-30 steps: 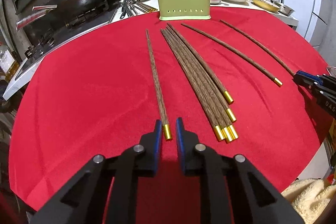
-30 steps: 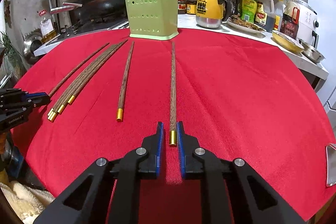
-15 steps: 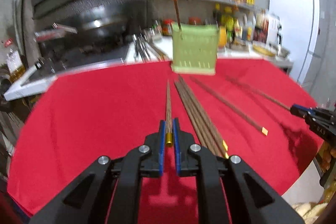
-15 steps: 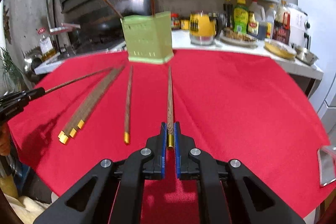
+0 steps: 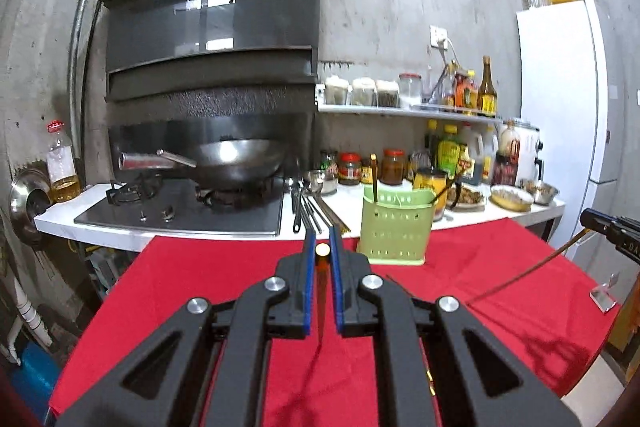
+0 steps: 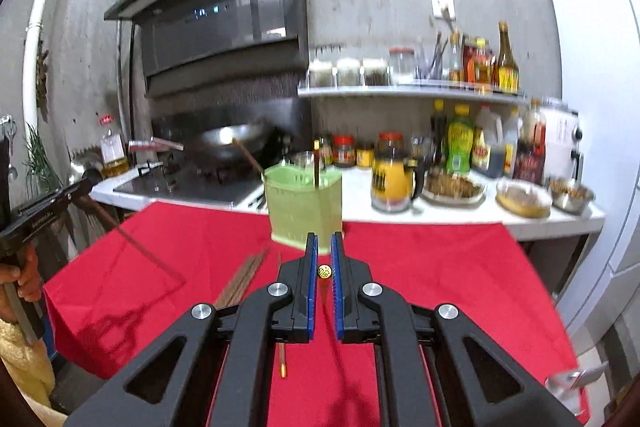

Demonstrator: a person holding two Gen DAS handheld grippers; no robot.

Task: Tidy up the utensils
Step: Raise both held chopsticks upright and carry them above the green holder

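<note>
Ahead of both grippers: the green holder stands upright at the far edge of the red cloth, just in front of the white counter; it is the landmark for every line below.
Holder contents: two chopsticks already stand in it, one near upright and one leaning out to the side.
Left gripper: jaws closed on the gold-capped end of a chopstick; the holder sits just to the right of its fingertips in the left wrist view, and farther off.
Left chopstick axis: the cap faces the camera and the shaft hangs down and away beneath the jaws, so its long axis runs roughly along the gripper's pointing line, tip lowest.
Right gripper: jaws closed on the gold cap of a second chopstick; the holder lies almost dead ahead, a touch left of its fingertips in the right wrist view.
Right chopstick axis: seen end-on, with the shaft dropping below the jaws toward the cloth.
Nearer hand: judging by how directly it faces the holder, the right one looks better lined up; the left would need to swing right.
Cloth near the holder: a bundle of chopsticks and a single one lie loose, long axes pointing toward the holder.
Turning point: each tip must clear the holder's rim before going in.
</note>
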